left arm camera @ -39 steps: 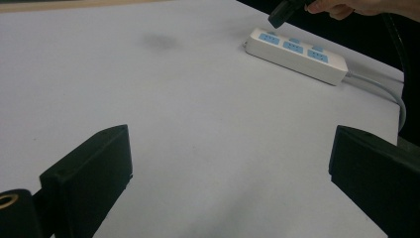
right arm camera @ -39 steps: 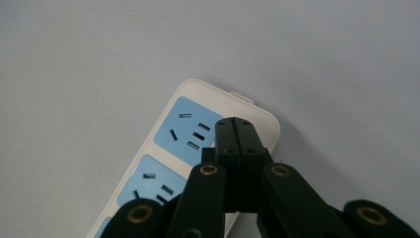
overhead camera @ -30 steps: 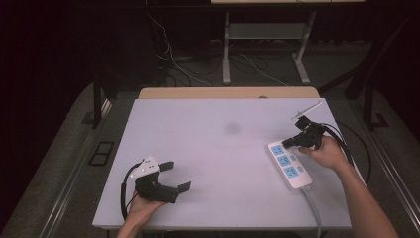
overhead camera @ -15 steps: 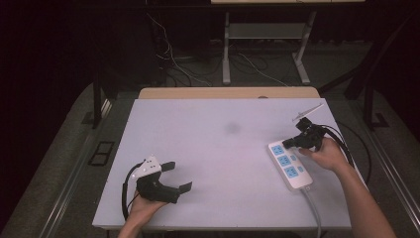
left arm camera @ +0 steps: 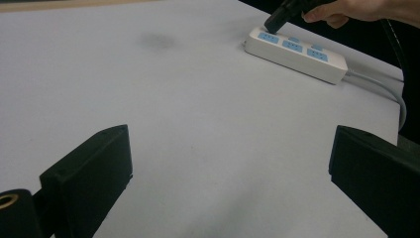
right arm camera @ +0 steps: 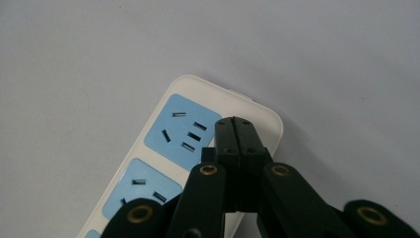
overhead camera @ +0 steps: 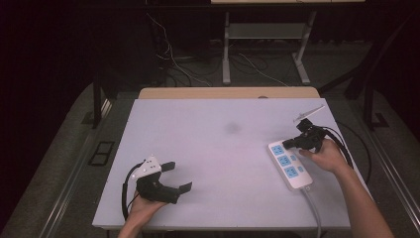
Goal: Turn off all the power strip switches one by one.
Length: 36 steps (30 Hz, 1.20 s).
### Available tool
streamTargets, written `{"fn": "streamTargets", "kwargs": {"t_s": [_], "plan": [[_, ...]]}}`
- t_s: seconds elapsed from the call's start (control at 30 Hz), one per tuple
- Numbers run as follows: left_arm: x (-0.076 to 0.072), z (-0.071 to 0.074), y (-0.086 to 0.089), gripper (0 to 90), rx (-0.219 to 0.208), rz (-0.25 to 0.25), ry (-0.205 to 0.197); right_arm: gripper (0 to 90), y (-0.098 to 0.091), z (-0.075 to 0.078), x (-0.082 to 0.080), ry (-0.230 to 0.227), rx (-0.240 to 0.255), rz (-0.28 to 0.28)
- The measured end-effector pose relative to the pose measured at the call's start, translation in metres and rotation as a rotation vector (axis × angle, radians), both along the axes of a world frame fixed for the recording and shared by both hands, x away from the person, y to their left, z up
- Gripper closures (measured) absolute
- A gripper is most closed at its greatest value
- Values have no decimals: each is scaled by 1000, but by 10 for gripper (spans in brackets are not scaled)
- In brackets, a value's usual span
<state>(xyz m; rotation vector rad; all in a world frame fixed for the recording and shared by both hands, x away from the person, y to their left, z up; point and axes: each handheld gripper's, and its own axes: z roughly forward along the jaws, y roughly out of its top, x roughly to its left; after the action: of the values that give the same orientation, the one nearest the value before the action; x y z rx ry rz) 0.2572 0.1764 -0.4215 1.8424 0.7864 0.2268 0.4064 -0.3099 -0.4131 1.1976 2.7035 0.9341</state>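
At right of the high view, your right gripper point(overhead camera: 288, 143) sits unmoved, pressed together, tip at the power strip's point(overhead camera: 290, 167) far end, probably on its switch. Left gripper point(overhead camera: 177, 176) rests spread on the bench point(overhead camera: 223, 163).

Power strip point(right arm camera: 218, 124) cut off (bottom edge)

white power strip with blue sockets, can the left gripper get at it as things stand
Probably yes: bare table lies between the open left gripper and the white power strip with blue sockets, though the shut right gripper sits at its far end.
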Motion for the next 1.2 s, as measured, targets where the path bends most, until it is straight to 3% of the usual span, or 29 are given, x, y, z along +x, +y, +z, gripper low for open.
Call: {"fn": "streamTargets", "kwargs": {"t_s": [0.73, 0.8, 1.2], "plan": [[1, 0, 2, 17, -5, 7, 0, 900, -2, 1, 0, -1, -3, 9], [1, 0, 3, 17, -5, 8, -1, 900, -4, 3, 0, -4, 32, 4], [1, 0, 3, 17, -4, 12, 1, 900, -6, 4, -1, 10, 21, 3]]}}
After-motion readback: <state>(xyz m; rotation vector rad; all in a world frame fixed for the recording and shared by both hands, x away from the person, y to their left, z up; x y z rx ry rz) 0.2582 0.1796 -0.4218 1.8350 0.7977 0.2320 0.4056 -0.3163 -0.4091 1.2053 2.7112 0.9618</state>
